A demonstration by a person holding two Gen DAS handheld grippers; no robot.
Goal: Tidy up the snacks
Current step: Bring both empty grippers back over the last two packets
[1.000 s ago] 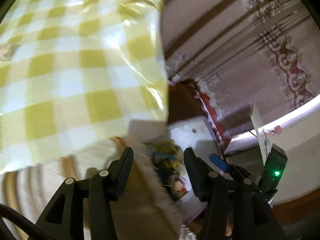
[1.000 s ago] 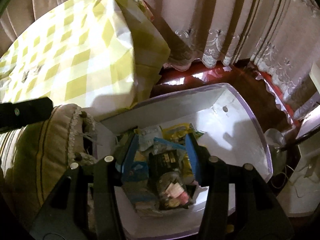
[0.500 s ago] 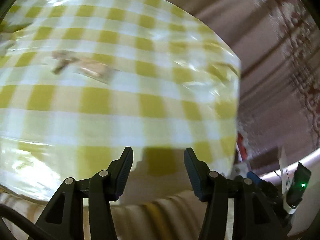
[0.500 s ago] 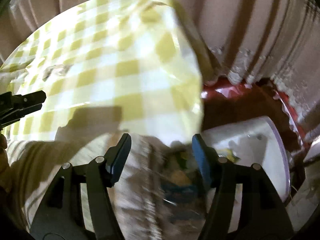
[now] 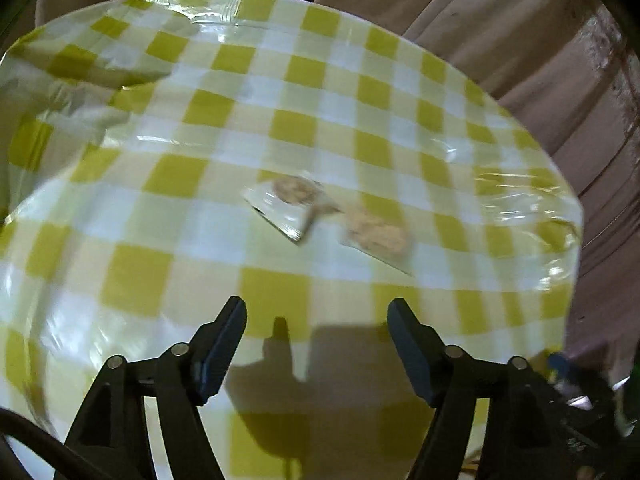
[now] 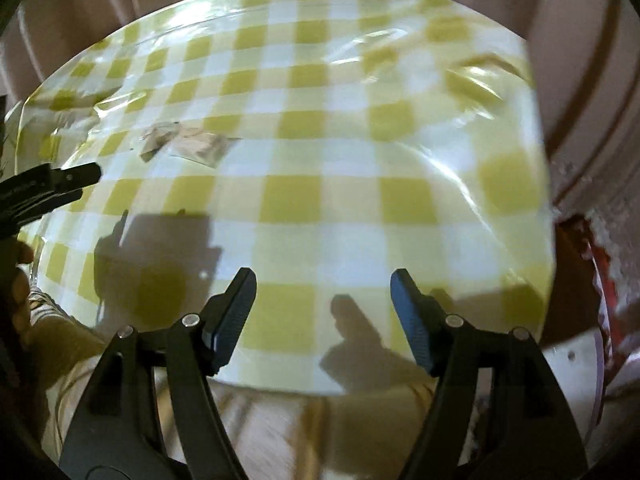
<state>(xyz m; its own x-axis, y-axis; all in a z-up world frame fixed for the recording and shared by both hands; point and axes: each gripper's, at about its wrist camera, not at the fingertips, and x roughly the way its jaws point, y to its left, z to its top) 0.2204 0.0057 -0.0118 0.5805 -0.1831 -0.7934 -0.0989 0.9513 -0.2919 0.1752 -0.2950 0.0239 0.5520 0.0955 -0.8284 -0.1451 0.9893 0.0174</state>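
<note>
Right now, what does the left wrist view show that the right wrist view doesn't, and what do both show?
Only the left wrist view: the left gripper head-on, fingers opening with nothing between them, and the two snack packets close ahead, near the middle of the picture.

Only the right wrist view: the right gripper, also opening and empty, the white bin's rim at lower right beyond the table edge, and the left gripper seen from the side at the left border.

Both: the yellow checked tablecloth, the packets lying on it, and the curtains behind.
</note>
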